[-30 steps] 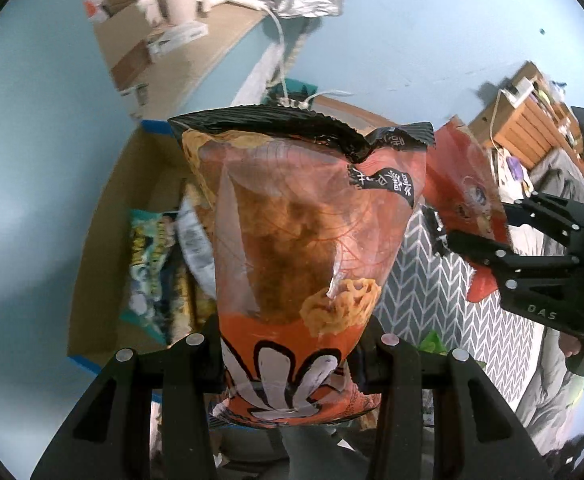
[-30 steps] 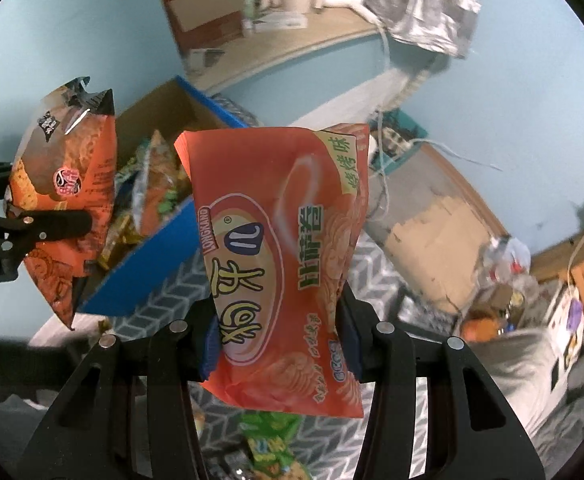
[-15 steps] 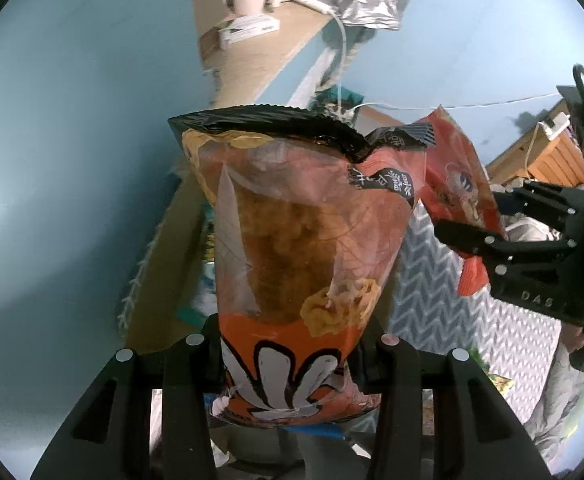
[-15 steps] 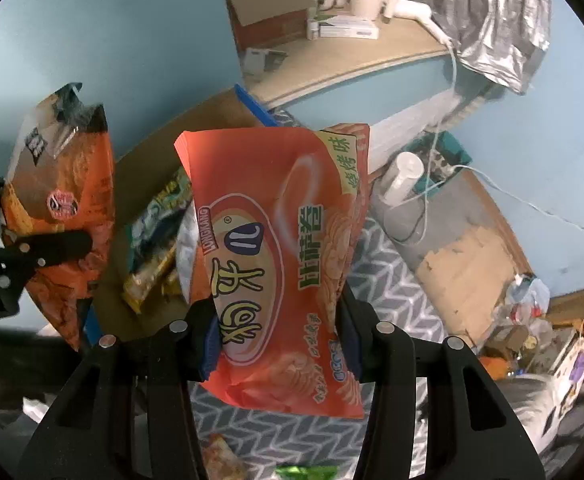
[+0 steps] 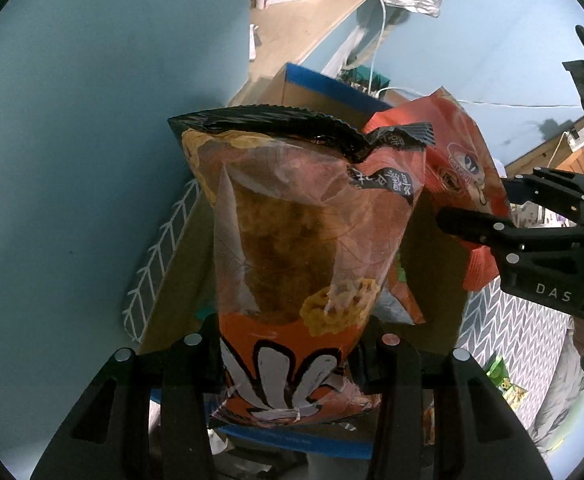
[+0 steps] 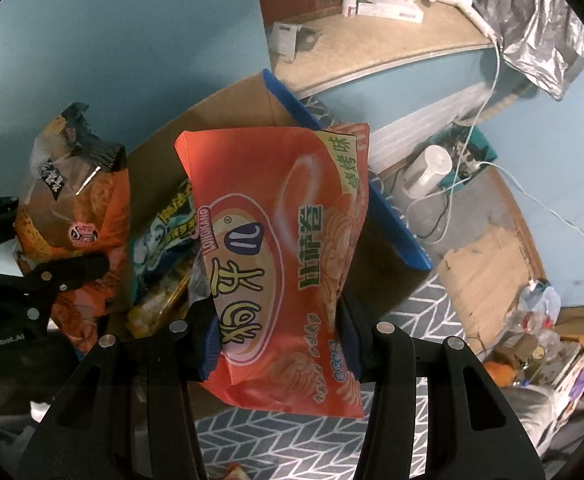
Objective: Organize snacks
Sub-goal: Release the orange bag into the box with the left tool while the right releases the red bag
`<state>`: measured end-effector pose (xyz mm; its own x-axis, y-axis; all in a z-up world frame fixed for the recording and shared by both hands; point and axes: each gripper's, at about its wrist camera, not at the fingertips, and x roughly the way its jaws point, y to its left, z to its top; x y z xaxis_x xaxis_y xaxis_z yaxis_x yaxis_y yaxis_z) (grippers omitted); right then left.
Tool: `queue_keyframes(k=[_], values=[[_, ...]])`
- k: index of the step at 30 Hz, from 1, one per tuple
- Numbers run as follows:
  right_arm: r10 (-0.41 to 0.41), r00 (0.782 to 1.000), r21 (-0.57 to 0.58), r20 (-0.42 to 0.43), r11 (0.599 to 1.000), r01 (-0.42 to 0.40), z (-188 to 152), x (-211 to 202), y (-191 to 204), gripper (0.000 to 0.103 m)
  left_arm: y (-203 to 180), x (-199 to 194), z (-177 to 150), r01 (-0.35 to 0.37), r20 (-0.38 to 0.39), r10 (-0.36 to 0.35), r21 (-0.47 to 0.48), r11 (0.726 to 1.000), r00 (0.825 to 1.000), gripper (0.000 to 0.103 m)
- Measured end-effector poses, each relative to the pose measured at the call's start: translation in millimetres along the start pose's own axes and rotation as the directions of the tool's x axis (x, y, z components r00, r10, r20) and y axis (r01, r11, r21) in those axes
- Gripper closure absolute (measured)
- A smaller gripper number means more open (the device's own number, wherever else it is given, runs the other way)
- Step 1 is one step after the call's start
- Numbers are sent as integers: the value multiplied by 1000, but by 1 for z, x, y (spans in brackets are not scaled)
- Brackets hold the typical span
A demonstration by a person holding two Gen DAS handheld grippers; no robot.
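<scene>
My left gripper (image 5: 292, 356) is shut on an orange snack bag with a black top seal (image 5: 304, 248), held upright above a cardboard box with blue edges (image 5: 324, 88). My right gripper (image 6: 276, 344) is shut on a red-orange biscuit bag (image 6: 288, 240), also held over the box (image 6: 232, 112). Each gripper shows in the other's view: the right one (image 5: 472, 216) with its red bag (image 5: 464, 168), the left one (image 6: 72, 268) with its orange bag (image 6: 72, 208). Several snack packs (image 6: 164, 236) lie inside the box.
A grey chevron rug (image 6: 284, 436) covers the floor, with a green snack pack (image 5: 504, 380) on it. A wooden shelf (image 6: 372, 40) with boxes and a cup stands behind the box. A white jug (image 6: 428, 168), cables and flattened cardboard (image 6: 488, 268) lie to the right.
Both grippers have moved with their bags toward and over the box, which now sits closer and more central in both views. The two bags have come closer together.
</scene>
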<state>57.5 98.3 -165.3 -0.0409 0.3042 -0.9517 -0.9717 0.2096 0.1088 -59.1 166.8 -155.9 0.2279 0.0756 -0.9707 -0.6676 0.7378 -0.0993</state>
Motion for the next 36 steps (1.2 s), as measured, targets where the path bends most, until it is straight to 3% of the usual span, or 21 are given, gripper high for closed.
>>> queue_keyframes(k=[3,7,9,18,36], values=[[10,1000,4,-17,1000,-10,4,5,0,49,2,5,6,-17,-8,17,-6,1000,1000,53],[-28,999,-4,-16,1000,28,3,3,0,43,5,1,8,-33,9,33,-20,999,999,32],[-37,999,-11,-12,999,36,2,0,0,40,5,-3,7,-47,24,48,-18,999,999,28],[-43,998,-1,35,999,43,-11,-23,-9,34,-2,-4,8,-50,21,50,10,999,999,28],[-53,994,46,92,998,49,-62,-67,-54,33,-79,-24,7,-34,61,27,118,992,998,27]])
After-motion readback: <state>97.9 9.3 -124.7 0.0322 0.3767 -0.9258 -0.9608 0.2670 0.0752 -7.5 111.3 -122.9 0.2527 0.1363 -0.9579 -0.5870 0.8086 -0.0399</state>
